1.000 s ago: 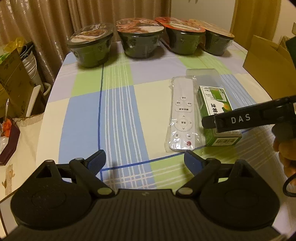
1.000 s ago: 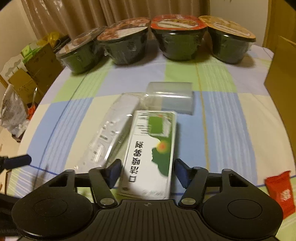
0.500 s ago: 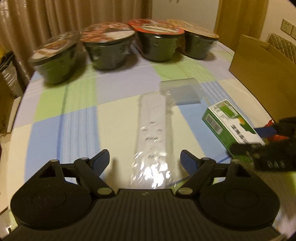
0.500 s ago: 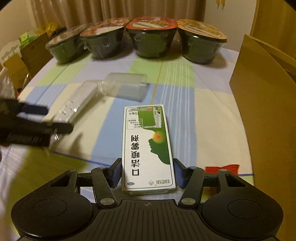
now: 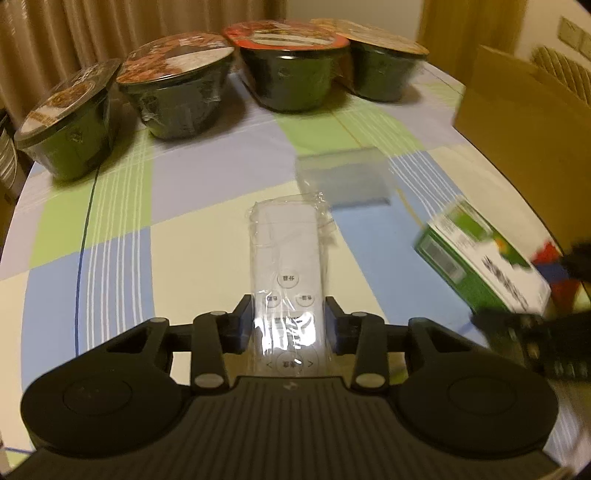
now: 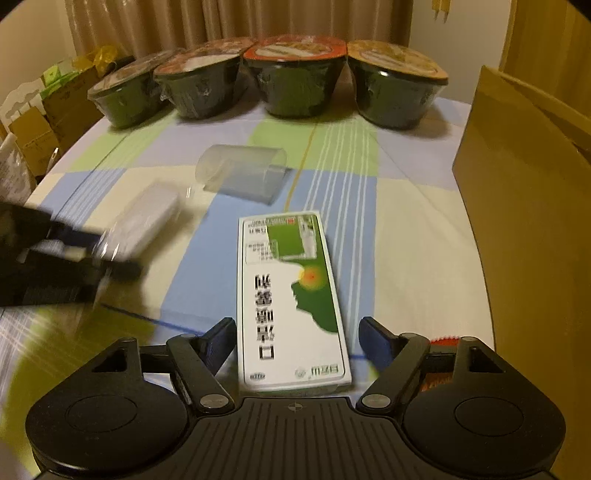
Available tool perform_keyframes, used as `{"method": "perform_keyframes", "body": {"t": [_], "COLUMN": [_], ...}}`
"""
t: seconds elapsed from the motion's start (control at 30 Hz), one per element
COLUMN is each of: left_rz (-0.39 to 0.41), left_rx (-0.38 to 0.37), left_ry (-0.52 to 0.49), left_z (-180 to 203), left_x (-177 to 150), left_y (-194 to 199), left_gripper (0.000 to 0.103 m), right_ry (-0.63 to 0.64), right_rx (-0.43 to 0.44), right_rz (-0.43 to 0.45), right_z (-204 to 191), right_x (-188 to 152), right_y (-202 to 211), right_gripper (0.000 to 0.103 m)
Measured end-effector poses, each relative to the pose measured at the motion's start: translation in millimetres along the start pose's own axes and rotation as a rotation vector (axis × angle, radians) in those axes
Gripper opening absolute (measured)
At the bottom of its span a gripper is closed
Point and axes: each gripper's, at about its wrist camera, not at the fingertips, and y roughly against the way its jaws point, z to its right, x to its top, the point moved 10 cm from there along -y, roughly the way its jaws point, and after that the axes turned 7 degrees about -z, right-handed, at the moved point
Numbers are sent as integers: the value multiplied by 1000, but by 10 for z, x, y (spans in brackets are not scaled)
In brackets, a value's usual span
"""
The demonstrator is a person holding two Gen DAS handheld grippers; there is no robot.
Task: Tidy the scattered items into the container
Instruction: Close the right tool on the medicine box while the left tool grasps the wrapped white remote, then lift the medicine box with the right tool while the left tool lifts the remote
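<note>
A: Left wrist view, live: left gripper (image 5: pixel 289 323) is closing its jaws on the white remote (image 5: pixel 286 273), wrapped in clear plastic, lying lengthwise on the checked tablecloth (image 5: pixel 184 266). Pads look just at the wrap's sides, but can't tell if they press yet.

B: Right wrist view has what that cam only half shows. Green-and-white box (image 6: pixel 291 299) sits between the right gripper (image 6: pixel 297 341) fingers, jaws opening, a clear gap on the right side, left pad (image 6: pixel 221 339) just beside the box edge. Not gripped.

A: From the left cam that box (image 5: pixel 484 266) is a blur at the right edge, w/ the right gripper dark below it.

B: And the left gripper (image 6: pixel 62 254) is a dark smear at this cam's left edge, remote (image 6: pixel 144 221) blurred beside it.

A: Clear plastic case (image 5: pixel 343 177) lies beyond the remote, near it.

B: Here the case (image 6: pixel 242 173) reads better: rounded, on its side. Also a red packet (image 6: pixel 441 343) behind the right finger; left cam gets only a red scrap.

A: Cardboard box (image 5: pixel 524 122), open-topped, on the table's right side. Neither item is in it.

B: Four sealed noodle bowls (image 6: pixel 295 74) lined up along the far edge, curtain (image 6: pixel 240 18) behind.
</note>
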Motion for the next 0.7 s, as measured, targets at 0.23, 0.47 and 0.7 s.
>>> {"method": "perform_keyframes", "body": {"t": [0.23, 0.47, 0.7], "left_rz": [-40, -70, -83], "left_rx": [-19, -8, -21], "left_ry": [-12, 22, 21], "left_z": [237, 342, 423], "left_x": [-533, -991, -1183], "left_y": [283, 554, 659], "left_gripper": [34, 34, 43], "right_ry": [72, 62, 55], "right_rx": [-9, 6, 11], "right_rz": [-23, -58, -86], "right_z": [-27, -109, -203], "right_x": [15, -307, -870], "right_y": [-31, 286, 610], "right_gripper": [58, 58, 58]}}
